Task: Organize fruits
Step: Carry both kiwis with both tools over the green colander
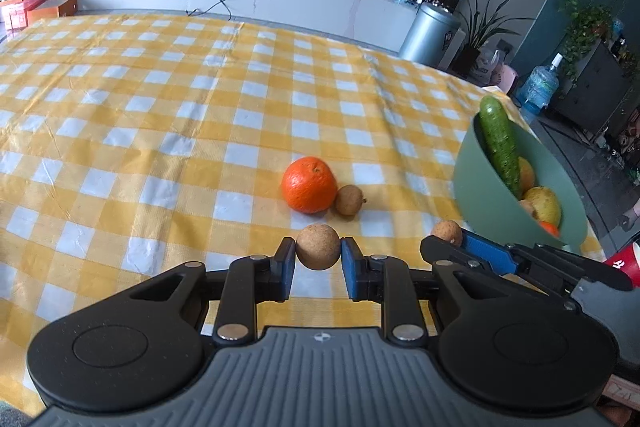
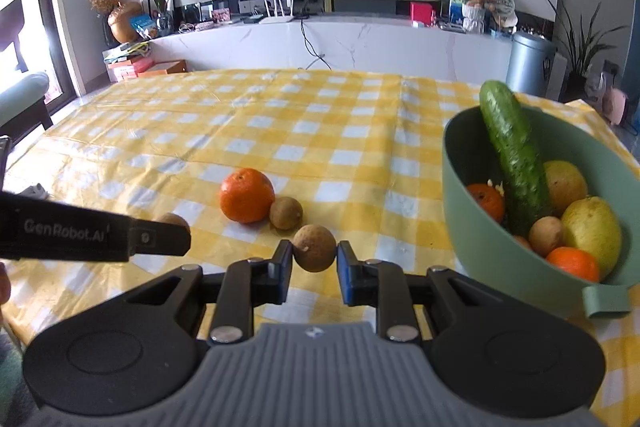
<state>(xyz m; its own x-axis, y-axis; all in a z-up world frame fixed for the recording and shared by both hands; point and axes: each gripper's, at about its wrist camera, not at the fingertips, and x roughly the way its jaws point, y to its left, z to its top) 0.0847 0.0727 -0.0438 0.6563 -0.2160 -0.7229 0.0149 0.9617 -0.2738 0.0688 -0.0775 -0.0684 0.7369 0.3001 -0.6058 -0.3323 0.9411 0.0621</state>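
Note:
My left gripper [image 1: 318, 251] is shut on a brown longan [image 1: 318, 247] just above the checked cloth. My right gripper [image 2: 314, 253] is shut on another longan [image 2: 314, 247]; it shows in the left wrist view [image 1: 446, 231] too. An orange [image 1: 309, 184] and a loose longan [image 1: 349, 200] lie touching each other on the cloth ahead, also in the right wrist view: orange [image 2: 247, 195], longan [image 2: 285, 213]. A green bowl [image 2: 472, 227] at the right holds a cucumber [image 2: 514, 151], oranges, lemons and a longan. The left gripper's finger [image 2: 160, 237] crosses the right view's left side.
The yellow and white checked tablecloth [image 1: 160, 115] covers the table. A red cup [image 1: 624, 263] sits at the right edge near the bowl. Beyond the table stand a white TV counter [image 2: 360, 43], a grey bin [image 2: 530, 63] and plants.

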